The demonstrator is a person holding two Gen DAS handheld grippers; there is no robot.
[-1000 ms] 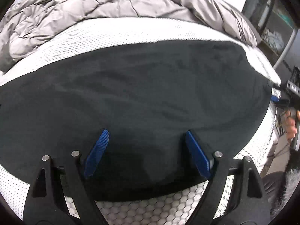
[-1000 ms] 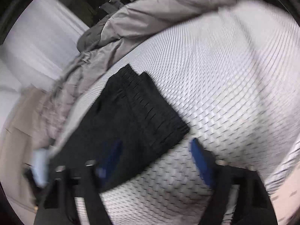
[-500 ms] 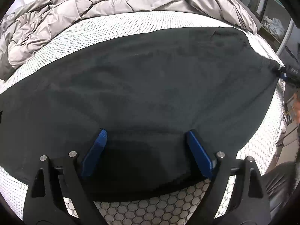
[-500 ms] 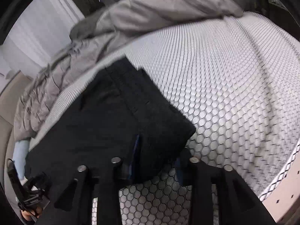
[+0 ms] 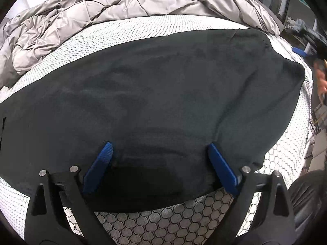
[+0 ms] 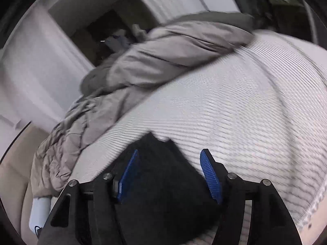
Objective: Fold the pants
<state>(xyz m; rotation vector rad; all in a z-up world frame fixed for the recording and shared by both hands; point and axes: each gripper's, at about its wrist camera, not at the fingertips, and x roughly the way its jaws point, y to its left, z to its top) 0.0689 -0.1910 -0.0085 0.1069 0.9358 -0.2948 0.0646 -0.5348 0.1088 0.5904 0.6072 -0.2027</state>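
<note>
Black pants [image 5: 155, 102] lie spread flat across the white honeycomb-patterned mattress [image 5: 163, 220]. My left gripper [image 5: 159, 149] is open, its blue fingers [image 5: 99, 167] resting over the pants' near edge. In the blurred right wrist view, my right gripper [image 6: 169, 155] is open, with a corner of the pants [image 6: 163, 175] lying between its blue fingers [image 6: 210, 175]. The right gripper's blue tip also shows at the far right of the left wrist view [image 5: 299, 51], just off the pants' end.
A crumpled grey duvet [image 5: 114, 14] is heaped along the far side of the mattress, and shows in the right wrist view [image 6: 155, 61]. The mattress edge [image 5: 294, 143] drops off at the right. A white wall and dark opening [image 6: 98, 26] lie beyond.
The right gripper shut on the pants' corner, then opened and swung upward, leaving the corner between its fingers. The left gripper stayed open over the near edge while the pants shifted slightly.
</note>
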